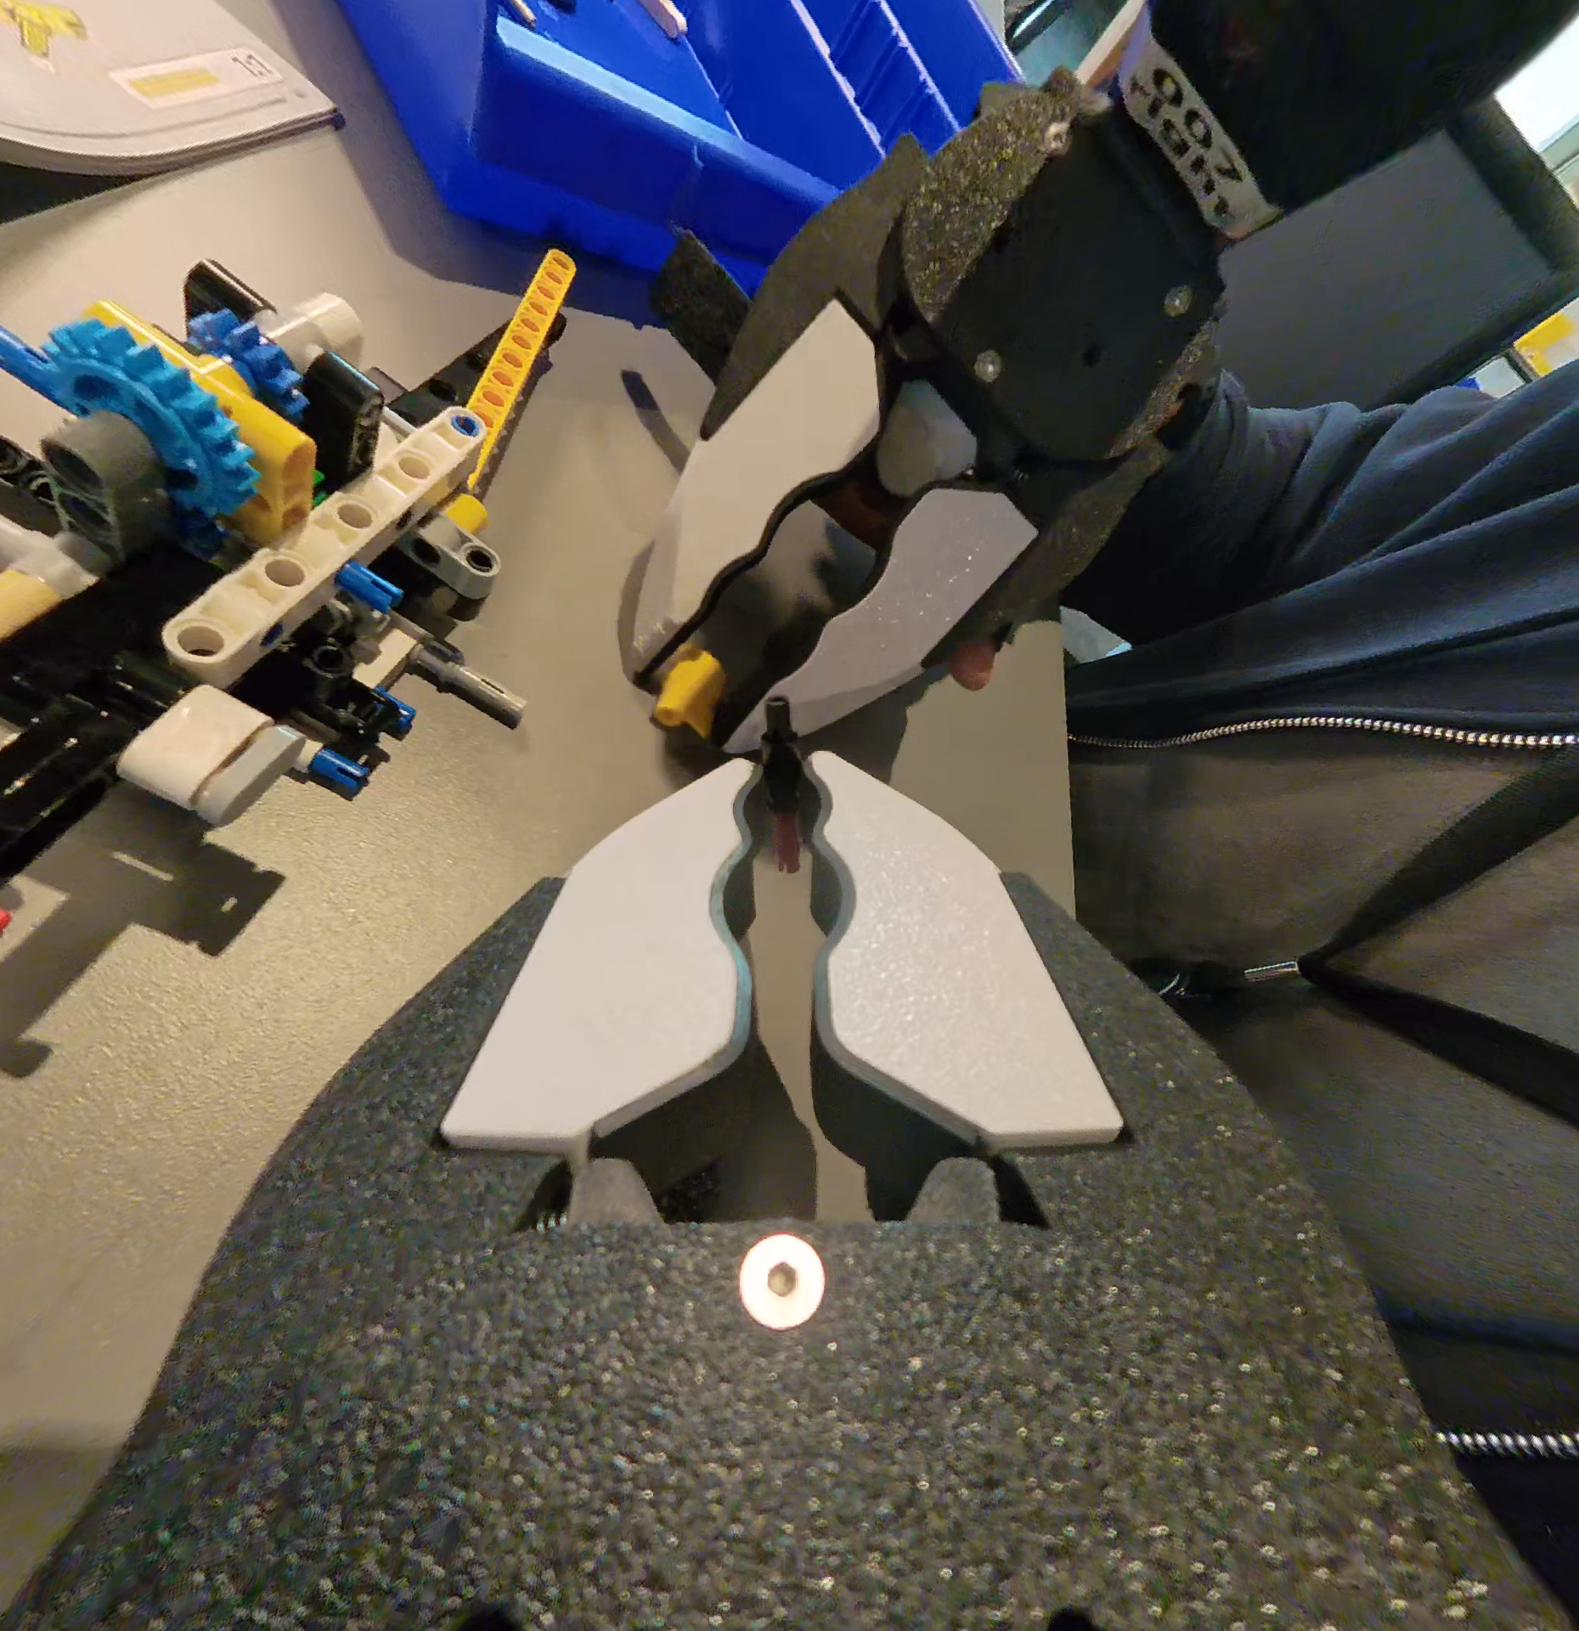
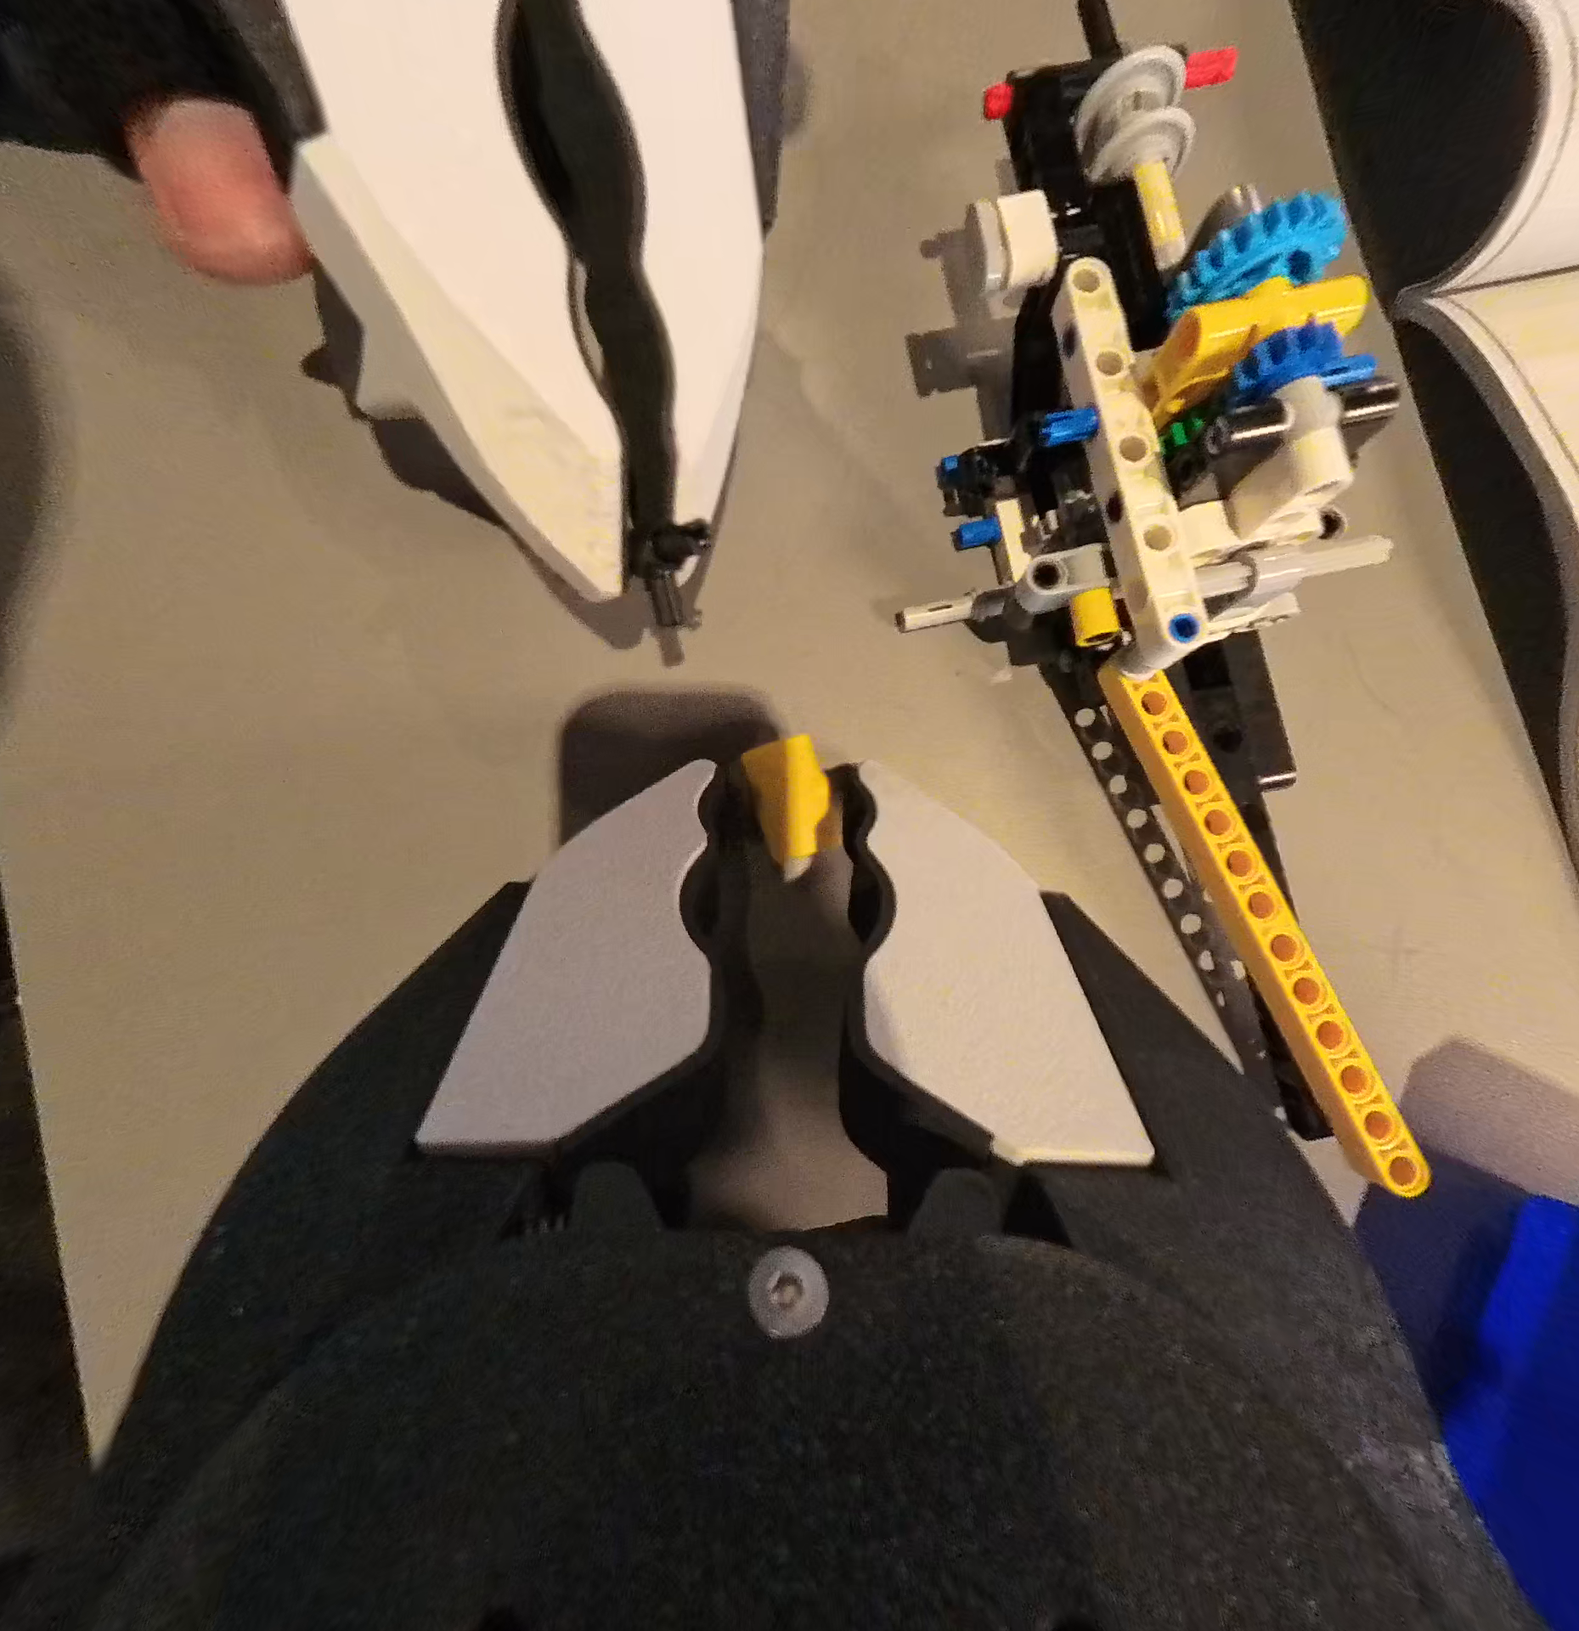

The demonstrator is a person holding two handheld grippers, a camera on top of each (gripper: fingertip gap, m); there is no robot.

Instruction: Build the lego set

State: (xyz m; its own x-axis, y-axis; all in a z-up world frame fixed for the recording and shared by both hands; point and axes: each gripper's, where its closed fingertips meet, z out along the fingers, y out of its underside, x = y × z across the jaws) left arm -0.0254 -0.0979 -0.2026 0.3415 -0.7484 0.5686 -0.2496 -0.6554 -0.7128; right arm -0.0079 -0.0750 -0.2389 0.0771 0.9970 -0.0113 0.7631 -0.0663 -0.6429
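Left wrist view. The left gripper [image 1: 781, 794] has its fingers drawn narrow, pinching a small black pin [image 1: 778, 759] at the very tips; the pin stands out past the fingertips, with a reddish bit showing just behind it in the gap. Directly ahead, nearly tip to tip, is the right gripper [image 1: 715, 706], closed on a short yellow connector [image 1: 690, 697]. Off to the left of the fingers — the part-built model [image 1: 238, 547]: blue gears, a white beam, a long yellow beam [image 1: 521, 353], black frame. Beyond the fingers, a blue parts bin [image 1: 644, 132] and an instruction booklet [image 1: 132, 79]; to the right, a person's dark jacket sleeve.

Right wrist view. The right gripper [image 2: 785, 821] holds the yellow connector [image 2: 785, 807] between its tips, slightly tilted. Ahead and a little left, the left gripper [image 2: 653, 565] carries the black pin [image 2: 671, 565], close to the connector but apart from it. The model [image 2: 1147, 459] lies to the right of the fingers on the grey table [image 2: 238, 706].

Handling, as judged: both parts are light, rigid plastic, smooth and apt to twist in a tip grip. The pin is best held by its rear half, leaving the front free to enter the connector's hole — the connector by its flat sides.
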